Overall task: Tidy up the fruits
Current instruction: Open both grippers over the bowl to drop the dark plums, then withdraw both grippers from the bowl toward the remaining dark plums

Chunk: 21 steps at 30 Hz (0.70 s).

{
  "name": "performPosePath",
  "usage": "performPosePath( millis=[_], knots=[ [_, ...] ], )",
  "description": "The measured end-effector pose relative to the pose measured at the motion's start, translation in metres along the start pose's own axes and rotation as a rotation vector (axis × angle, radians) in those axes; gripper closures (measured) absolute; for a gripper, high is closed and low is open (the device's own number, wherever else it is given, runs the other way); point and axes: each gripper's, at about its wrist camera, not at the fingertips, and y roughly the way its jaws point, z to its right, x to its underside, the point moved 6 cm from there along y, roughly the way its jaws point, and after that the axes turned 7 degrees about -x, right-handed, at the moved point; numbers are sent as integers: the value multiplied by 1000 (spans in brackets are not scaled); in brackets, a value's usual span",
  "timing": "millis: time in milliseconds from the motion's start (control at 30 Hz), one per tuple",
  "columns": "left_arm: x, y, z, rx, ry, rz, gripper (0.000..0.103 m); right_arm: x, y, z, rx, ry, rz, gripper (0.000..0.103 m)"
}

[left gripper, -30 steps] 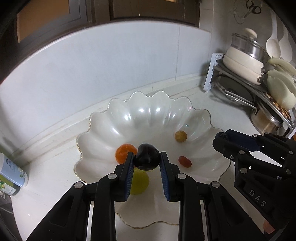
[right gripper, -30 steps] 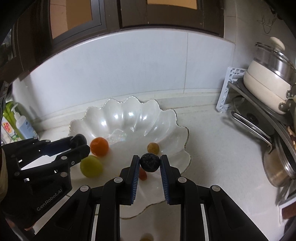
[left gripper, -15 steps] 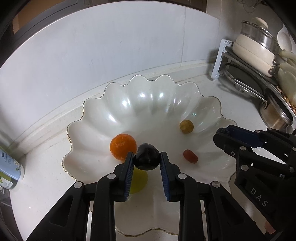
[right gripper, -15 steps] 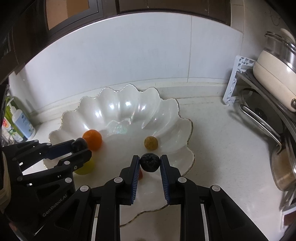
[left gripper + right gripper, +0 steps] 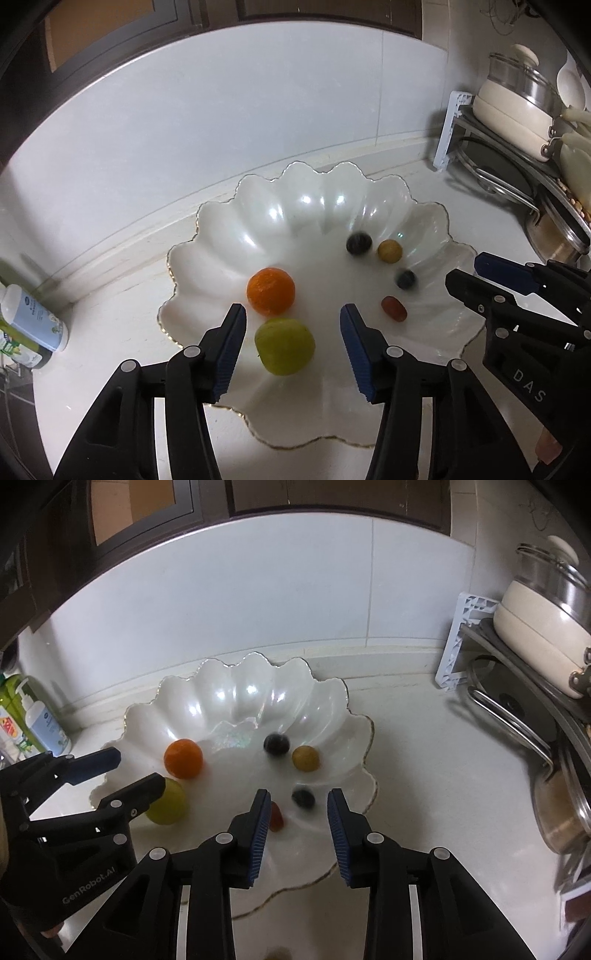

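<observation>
At the far left edge of the tabletop (image 5: 424, 775) a pale blue bottle (image 5: 44, 723) stood against the tiled wall (image 5: 258, 590), with a green bottle (image 5: 14, 690) beside it. The scalloped white bowl (image 5: 236, 686), glossy and thin-rimmed with a gold line, sat near the wall, its near lip reaching toward the front edge of the tabletop. Bare, speckled pale stone lay open to the bowl's right, up to the white rack (image 5: 458, 642).

The left tongs (image 5: 291, 339) hung over the bowl's near left side, black arms with ribbed blue pads, jaws opening and holding nothing; the green fruit (image 5: 284, 345) lay in the bowl below the gap, untouched. Just behind it, touching or nearly so, sat the dimpled orange (image 5: 270, 291).

Toward the bowl's middle a dark round fruit (image 5: 276, 744) was smeared with motion blur, close to a dull yellow fruit (image 5: 306, 758). A small oblong red fruit (image 5: 393, 308) lay nearer the front.

The right tongs (image 5: 298, 810) stood over the bowl's near right rim, jaws opening, nothing between the pads; a second dark fruit (image 5: 303, 797), blurred, lay in the bowl below them.

At the right, a cream pot (image 5: 535, 627) with a steel lid sat on the rack, above a steel pan (image 5: 561, 812).
</observation>
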Motion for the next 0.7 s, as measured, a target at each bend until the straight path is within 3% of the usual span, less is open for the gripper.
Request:
performPosePath(
  millis=[700],
  knots=[
    [11, -88, -13, 27, -44, 136, 50, 6, -89, -15, 27, -20, 158, 70]
  ],
)
